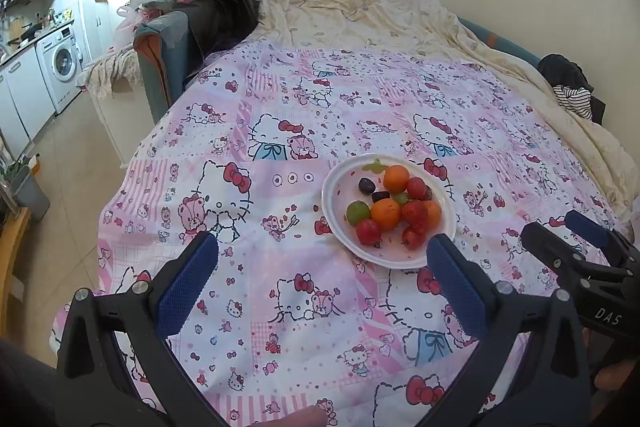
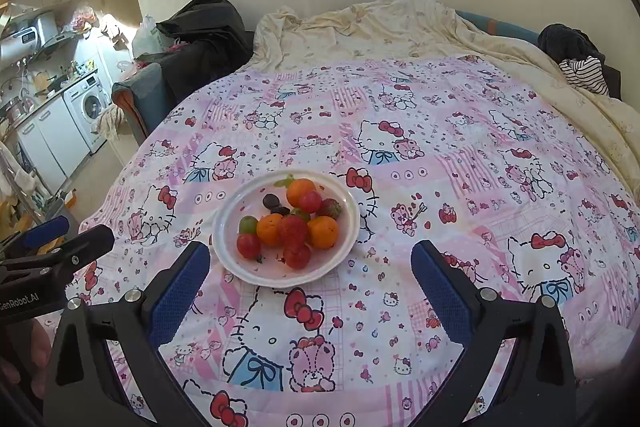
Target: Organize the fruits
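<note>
A white plate (image 1: 340, 187) (image 2: 228, 227) sits on a pink cartoon-print bedspread (image 1: 280, 131) (image 2: 440, 155). It holds mixed fruit: oranges (image 1: 386, 213) (image 2: 323, 231), strawberries (image 1: 415, 211) (image 2: 293, 230), red round fruits (image 1: 368, 231) (image 2: 248, 245), a green fruit (image 1: 357, 212) (image 2: 248, 225) and dark grapes (image 1: 366, 185) (image 2: 271, 201). My left gripper (image 1: 322, 259) is open and empty, just short of the plate. My right gripper (image 2: 310, 267) is open and empty, with its left finger next to the plate's near rim. Each gripper shows at the edge of the other's view.
A cream blanket (image 1: 380, 15) (image 2: 400, 31) is bunched at the bed's far end. Dark and striped clothes (image 1: 572, 87) (image 2: 580, 63) lie at the far right. A chair with dark clothing (image 1: 200, 11) (image 2: 192, 39) stands at the bed's left. A kitchen area with a washing machine (image 1: 60, 63) (image 2: 90, 105) lies further left.
</note>
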`<state>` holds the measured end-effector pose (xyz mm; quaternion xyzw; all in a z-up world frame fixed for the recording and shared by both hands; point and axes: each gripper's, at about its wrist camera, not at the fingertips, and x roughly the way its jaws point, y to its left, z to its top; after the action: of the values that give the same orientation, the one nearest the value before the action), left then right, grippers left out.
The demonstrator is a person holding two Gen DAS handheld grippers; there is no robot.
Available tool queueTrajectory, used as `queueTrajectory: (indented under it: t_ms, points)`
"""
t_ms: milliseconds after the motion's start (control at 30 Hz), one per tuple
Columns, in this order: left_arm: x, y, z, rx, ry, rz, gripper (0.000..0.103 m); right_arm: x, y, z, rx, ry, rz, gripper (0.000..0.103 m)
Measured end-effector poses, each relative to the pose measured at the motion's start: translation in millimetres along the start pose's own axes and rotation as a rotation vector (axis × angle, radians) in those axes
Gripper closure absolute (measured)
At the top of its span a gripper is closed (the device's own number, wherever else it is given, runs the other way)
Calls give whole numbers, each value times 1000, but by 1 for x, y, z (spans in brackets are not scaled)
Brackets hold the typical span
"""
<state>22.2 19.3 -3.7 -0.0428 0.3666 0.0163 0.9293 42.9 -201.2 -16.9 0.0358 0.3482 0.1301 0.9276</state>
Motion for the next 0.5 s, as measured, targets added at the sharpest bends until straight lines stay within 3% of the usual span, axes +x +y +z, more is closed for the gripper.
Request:
queueTrajectory:
  t_ms: [500]
  points:
    - [-1,2,1,-6,3,0,0,2,-3,-1,8,8,1,0]
